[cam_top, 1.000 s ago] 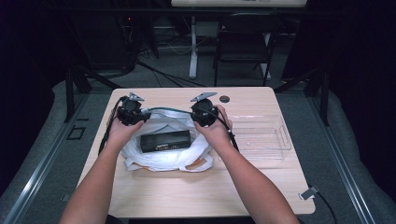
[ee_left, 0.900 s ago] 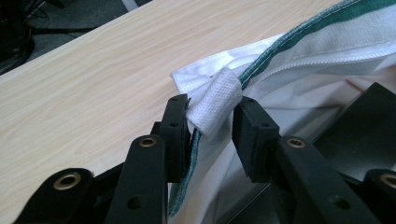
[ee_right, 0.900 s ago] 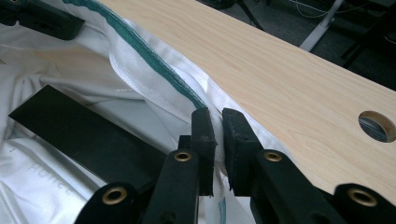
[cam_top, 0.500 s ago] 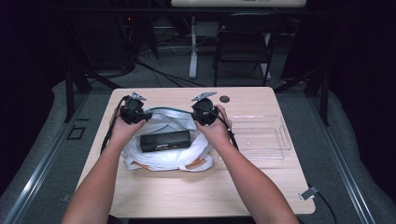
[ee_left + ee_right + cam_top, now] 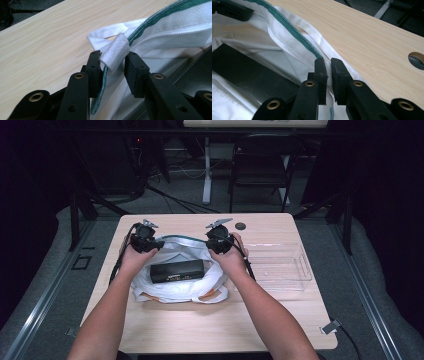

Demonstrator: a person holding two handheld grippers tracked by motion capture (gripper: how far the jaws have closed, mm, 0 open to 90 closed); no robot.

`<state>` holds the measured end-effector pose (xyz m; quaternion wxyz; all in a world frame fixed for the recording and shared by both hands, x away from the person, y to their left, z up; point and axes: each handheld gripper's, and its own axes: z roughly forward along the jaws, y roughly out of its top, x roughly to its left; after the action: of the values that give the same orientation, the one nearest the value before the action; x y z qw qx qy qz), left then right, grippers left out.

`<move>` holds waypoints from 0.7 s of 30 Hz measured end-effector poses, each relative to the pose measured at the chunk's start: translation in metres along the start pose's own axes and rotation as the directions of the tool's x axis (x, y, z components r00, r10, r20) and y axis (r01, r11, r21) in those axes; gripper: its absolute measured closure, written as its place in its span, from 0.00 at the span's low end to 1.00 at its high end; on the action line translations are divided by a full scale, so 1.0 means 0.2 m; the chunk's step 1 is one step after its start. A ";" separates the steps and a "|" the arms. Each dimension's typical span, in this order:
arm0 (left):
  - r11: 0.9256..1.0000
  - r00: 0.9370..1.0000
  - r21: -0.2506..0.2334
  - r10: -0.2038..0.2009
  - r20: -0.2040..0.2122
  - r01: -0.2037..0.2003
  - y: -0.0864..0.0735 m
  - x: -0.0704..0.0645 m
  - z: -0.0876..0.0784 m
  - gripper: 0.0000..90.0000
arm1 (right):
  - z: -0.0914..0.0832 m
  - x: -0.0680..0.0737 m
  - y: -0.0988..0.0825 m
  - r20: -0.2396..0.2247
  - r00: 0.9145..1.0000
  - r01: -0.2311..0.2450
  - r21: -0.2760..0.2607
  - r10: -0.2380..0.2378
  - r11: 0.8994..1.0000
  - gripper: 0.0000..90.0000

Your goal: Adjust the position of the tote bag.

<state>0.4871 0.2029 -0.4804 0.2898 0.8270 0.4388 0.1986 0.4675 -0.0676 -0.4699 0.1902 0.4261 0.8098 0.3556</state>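
A white cloth bag (image 5: 176,279) with a green-edged rim lies open in the middle of a pale wooden surface (image 5: 200,325), with a flat black box (image 5: 177,270) resting on it. The left hand-held gripper (image 5: 113,67) has its jaws closed part-way around a small white fabric loop (image 5: 116,53) on the bag's rim. The right hand-held gripper (image 5: 329,72) pinches the rim's far edge almost shut; a clear plastic tray (image 5: 278,266) sits just beside the bag.

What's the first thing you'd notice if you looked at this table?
A white cloth bag with a green edge lies mid-table with a flat black box in it. The left gripper has the bag's white tab between its jaws, and the right gripper pinches its rim. A clear plastic tray sits to the right.
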 end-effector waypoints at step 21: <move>0.999 1.000 0.037 0.000 0.006 0.000 0.01 -0.01 0.06 0.74 | 0.06 -0.03 -0.02 0.005 1.000 -0.027 0.033 0.027 0.999 0.93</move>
<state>0.4940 0.1976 -0.4887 0.2757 0.8329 0.4416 0.1880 0.4760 -0.0697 -0.4799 0.1800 0.4409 0.8093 0.3438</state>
